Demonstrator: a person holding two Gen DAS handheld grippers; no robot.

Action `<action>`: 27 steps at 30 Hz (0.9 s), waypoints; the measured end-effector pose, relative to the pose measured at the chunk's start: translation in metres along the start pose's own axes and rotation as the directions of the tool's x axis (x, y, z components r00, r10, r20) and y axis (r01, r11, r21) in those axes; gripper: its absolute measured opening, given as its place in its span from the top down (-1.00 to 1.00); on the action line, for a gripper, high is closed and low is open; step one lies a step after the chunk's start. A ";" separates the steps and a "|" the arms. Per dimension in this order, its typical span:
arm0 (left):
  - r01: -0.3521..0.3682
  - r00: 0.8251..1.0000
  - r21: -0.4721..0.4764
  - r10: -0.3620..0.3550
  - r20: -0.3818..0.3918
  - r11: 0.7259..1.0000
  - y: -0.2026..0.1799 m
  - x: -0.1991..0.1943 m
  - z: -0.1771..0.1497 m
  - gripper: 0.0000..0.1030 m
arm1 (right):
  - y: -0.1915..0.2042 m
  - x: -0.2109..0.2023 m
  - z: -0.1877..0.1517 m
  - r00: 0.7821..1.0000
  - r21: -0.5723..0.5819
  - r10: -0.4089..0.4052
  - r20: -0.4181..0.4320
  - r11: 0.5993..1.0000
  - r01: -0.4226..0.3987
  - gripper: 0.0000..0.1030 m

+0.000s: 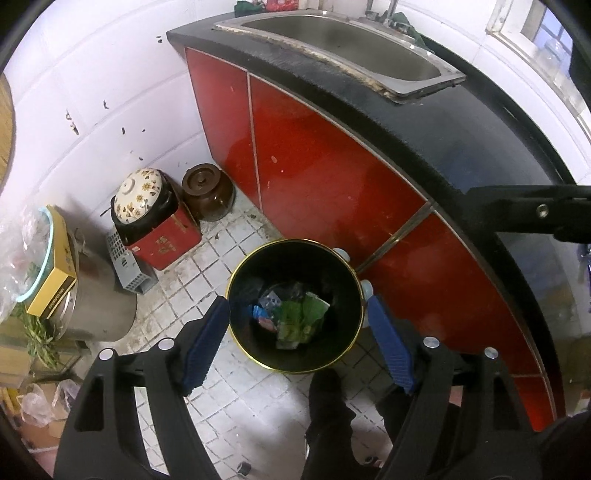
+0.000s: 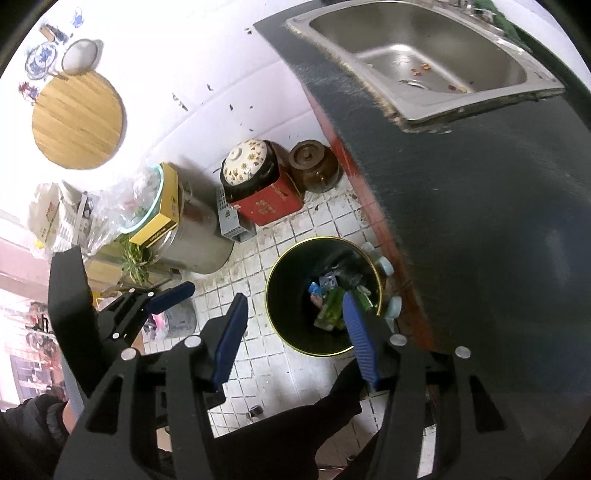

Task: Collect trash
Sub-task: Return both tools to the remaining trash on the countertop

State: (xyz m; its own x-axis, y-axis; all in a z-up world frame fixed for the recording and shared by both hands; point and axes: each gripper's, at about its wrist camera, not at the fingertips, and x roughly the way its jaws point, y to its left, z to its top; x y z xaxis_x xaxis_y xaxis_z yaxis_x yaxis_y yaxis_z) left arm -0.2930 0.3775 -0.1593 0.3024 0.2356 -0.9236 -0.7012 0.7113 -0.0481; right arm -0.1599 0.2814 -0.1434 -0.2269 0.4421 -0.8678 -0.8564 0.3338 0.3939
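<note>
You're standing in a small kitchen corner, white tiled walls [image 1: 110, 110] wrapping round you and a grimy white tiled floor [image 1: 207, 266] lying beneath. The black countertop [image 1: 424, 147] with its red cabinet fronts [image 1: 314, 166] is sweeping along your right, carrying the steel sink [image 2: 424, 62]. On the floor a big steel pot [image 2: 199, 236] is sitting under a yellow box [image 2: 162, 214], with a flowered lid [image 1: 137, 194] on a red tin [image 1: 166, 245] and a brown jar [image 1: 208, 192] lining up against the wall.

The trash bin [image 1: 236, 280], black with a gold rim, is standing on the floor just beside the cabinets, and the trash [image 1: 295, 317], green and blue wrappers, is lying at its bottom.

Your left gripper [image 1: 297, 332] is hanging right over the bin, jaws spread wide, nothing between the blue pads. Your right gripper [image 2: 291, 332] is pointing down at the bin's near edge, jaws parted and empty too.

Only the right view is giving you the round wooden board [image 2: 77, 118] on the wall, the scraps in the sink basin, and the left tool from the side. Only the left view is catching the window [image 1: 546, 33].

Your dark trouser legs [image 1: 328, 424] are cutting off the floor below, and what individual pieces are lying in the bin is hard to make out.
</note>
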 end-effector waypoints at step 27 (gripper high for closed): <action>0.302 0.910 0.707 -0.414 -0.014 0.640 -0.429 -0.059 0.035 -0.78 | -0.311 -0.323 -0.304 0.734 0.772 -0.643 0.220 0.575 0.271 -0.50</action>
State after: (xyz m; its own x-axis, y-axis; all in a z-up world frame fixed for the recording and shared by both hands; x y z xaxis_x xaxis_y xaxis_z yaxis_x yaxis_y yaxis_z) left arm 0.0130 0.0814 -0.0711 0.5566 -0.0891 -0.8260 0.0993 0.9942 -0.0404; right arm 0.0381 -0.2184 -0.0776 0.4861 0.2934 -0.8232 -0.1957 0.9546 0.2247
